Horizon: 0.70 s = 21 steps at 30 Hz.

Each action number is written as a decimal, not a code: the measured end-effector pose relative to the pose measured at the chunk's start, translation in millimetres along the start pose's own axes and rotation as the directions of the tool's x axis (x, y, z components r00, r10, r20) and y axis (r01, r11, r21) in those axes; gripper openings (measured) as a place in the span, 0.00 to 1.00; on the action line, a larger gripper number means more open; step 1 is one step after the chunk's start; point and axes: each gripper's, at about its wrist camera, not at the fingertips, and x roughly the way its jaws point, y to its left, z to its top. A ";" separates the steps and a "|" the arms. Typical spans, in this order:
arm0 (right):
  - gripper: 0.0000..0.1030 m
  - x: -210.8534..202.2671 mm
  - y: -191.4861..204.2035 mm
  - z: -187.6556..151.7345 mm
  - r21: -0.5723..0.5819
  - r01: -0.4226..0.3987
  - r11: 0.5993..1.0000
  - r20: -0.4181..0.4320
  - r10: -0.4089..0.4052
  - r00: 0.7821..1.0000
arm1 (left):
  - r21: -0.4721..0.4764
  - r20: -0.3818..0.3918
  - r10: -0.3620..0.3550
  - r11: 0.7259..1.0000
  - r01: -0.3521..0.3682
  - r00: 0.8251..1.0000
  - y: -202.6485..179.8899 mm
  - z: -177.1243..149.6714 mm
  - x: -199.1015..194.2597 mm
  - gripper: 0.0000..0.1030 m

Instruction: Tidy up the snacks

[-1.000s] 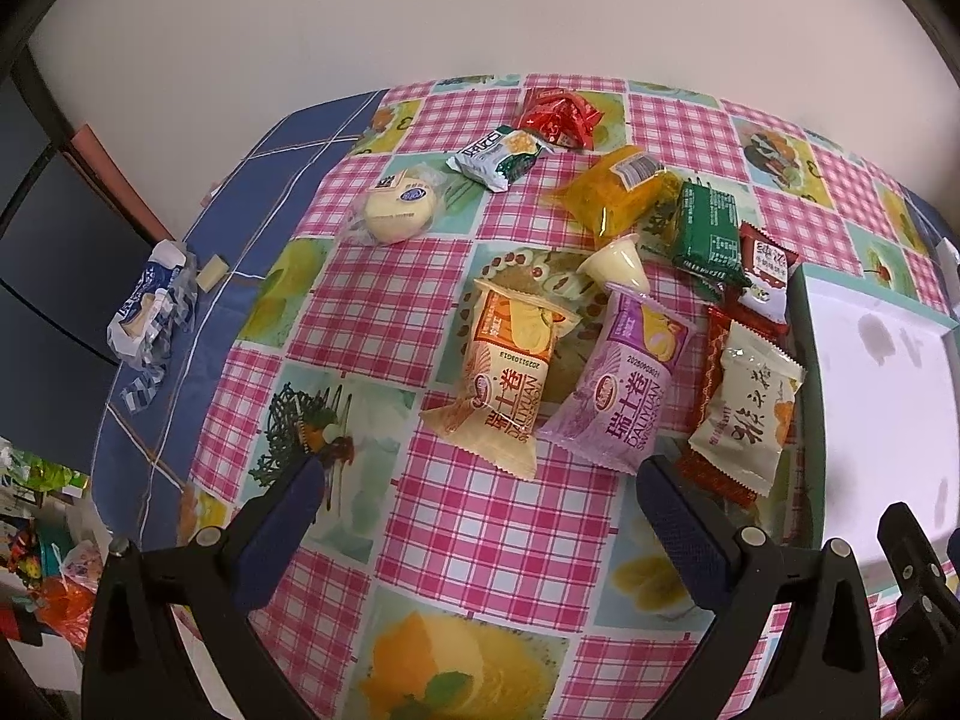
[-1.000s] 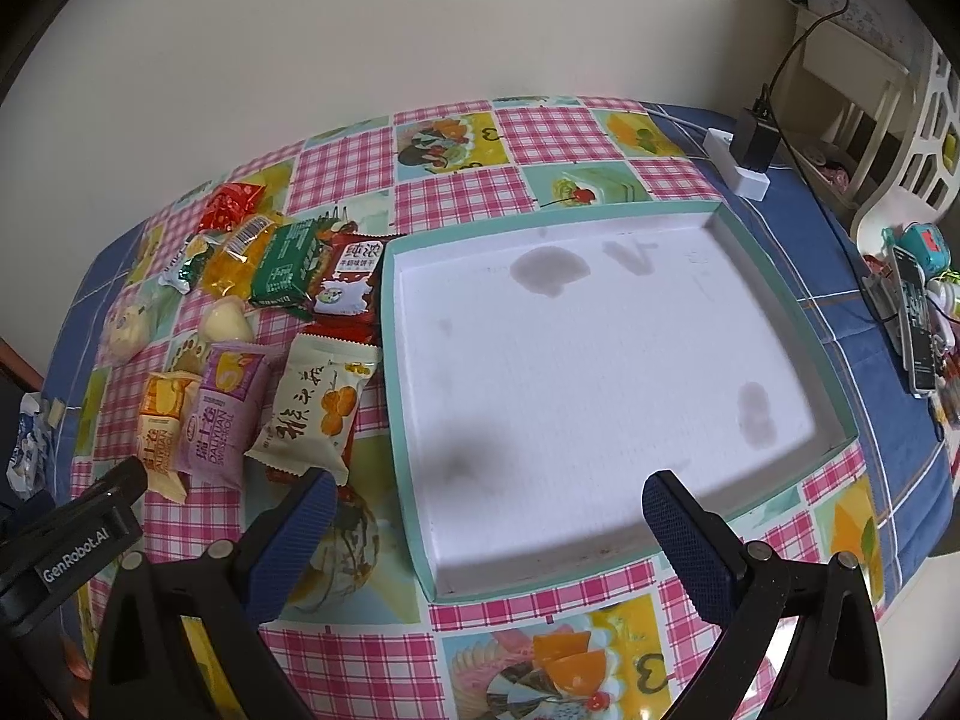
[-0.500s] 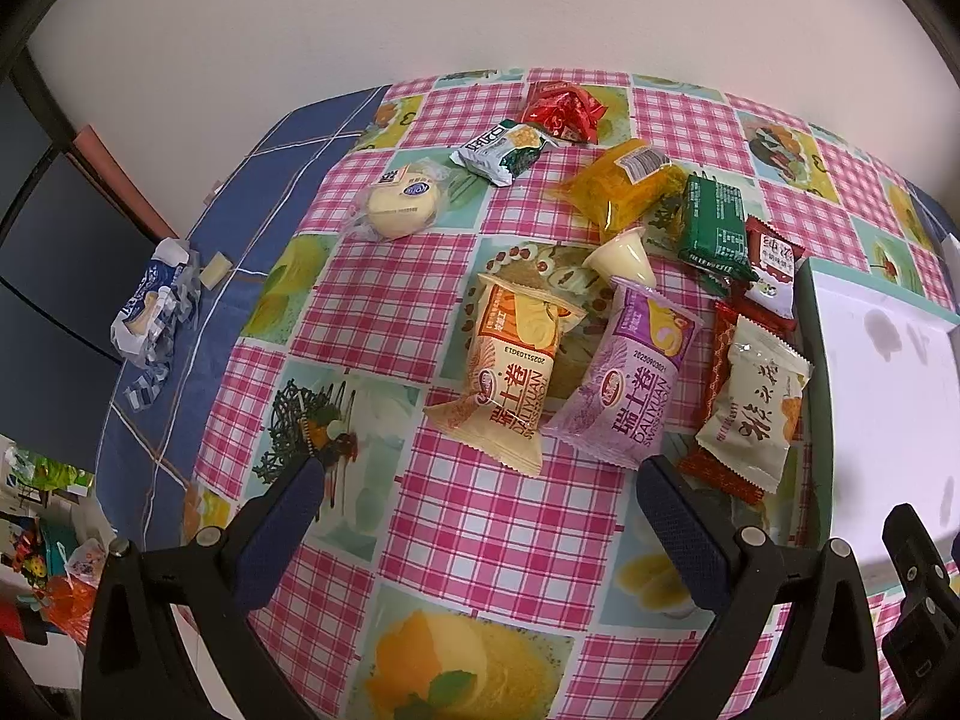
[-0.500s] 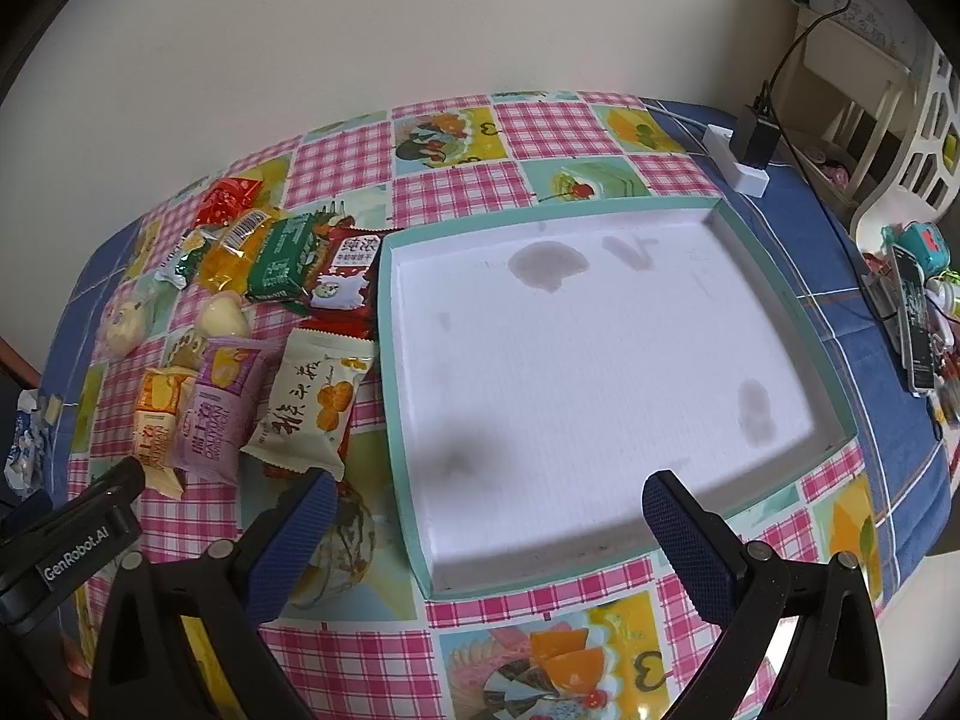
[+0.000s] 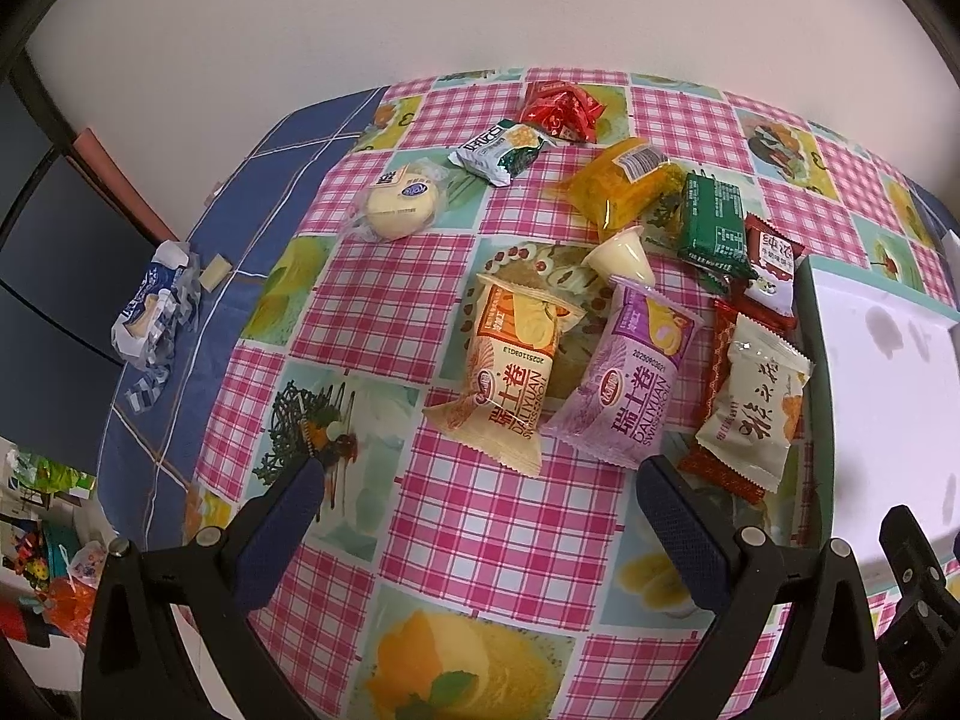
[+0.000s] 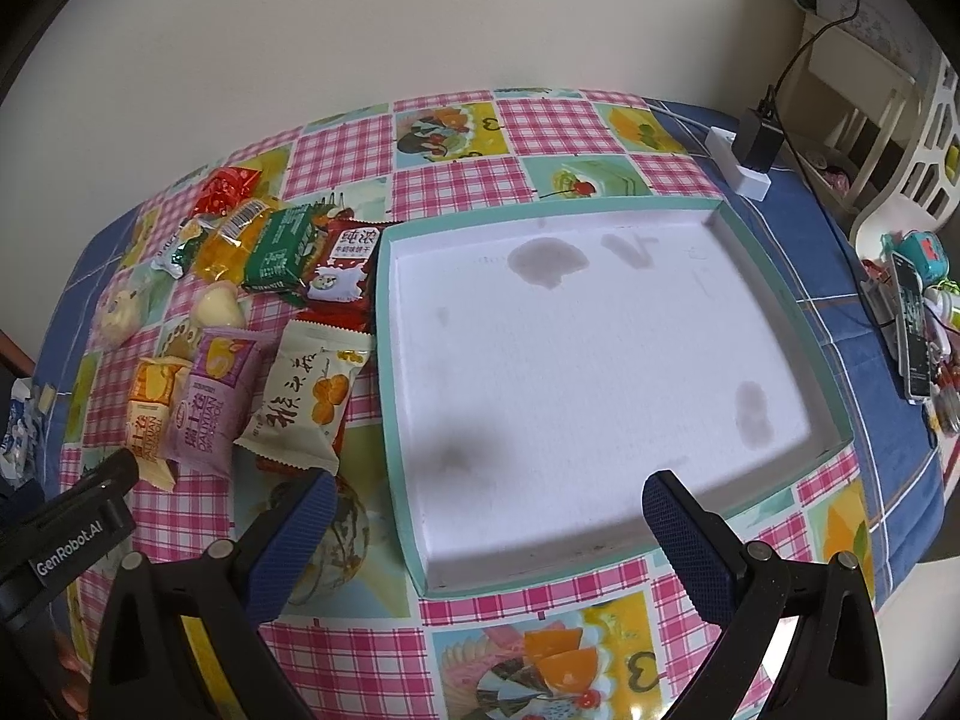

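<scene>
A: How many snacks are out?

B: Ten wrapped pieces, all loose on the checked tablecloth (image 5: 498,516). Just ahead of the left gripper (image 5: 477,483), between its two spread fingers, lie two Swiss roll packets side by side: one orange (image 5: 510,372) and one purple (image 5: 630,384). The purple one's near end lies just beside the right fingertip.

A: And past those?

B: Ahead and to the right, one cream packet with an orange fruit print (image 5: 753,408) lies on top of one red packet (image 5: 717,360), right against the tray's wall. Further ahead there is one pale jelly cup (image 5: 621,255) on its side, one yellow clear bag (image 5: 624,186), one dark green packet (image 5: 714,222) and one dark red milk candy packet (image 5: 774,264). At the far end are one white-and-green packet (image 5: 501,150) and one bright red wrapper (image 5: 561,108). One round bun in clear wrap (image 5: 399,207) sits ahead to the left, apart from the rest.

A: The tray?

B: One teal-edged white tray (image 6: 384,372), nothing in it but a few grey stains. It lies straight ahead of the right gripper (image 6: 480,495).

A: Are the grippers holding anything?

B: No. Both are spread wide with nothing between the pads, hovering above the cloth.

A: Anything else?

B: One crumpled blue-and-white wrapper (image 5: 153,312) far left, and one white power strip (image 6: 738,165) beyond the tray.
</scene>
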 end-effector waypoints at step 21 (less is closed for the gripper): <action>1.00 -1.7 6.2 0.2 -0.039 -0.001 0.999 0.013 0.001 1.000 | -0.004 -0.002 0.002 1.000 -0.002 1.000 0.1 0.7 0.5 1.00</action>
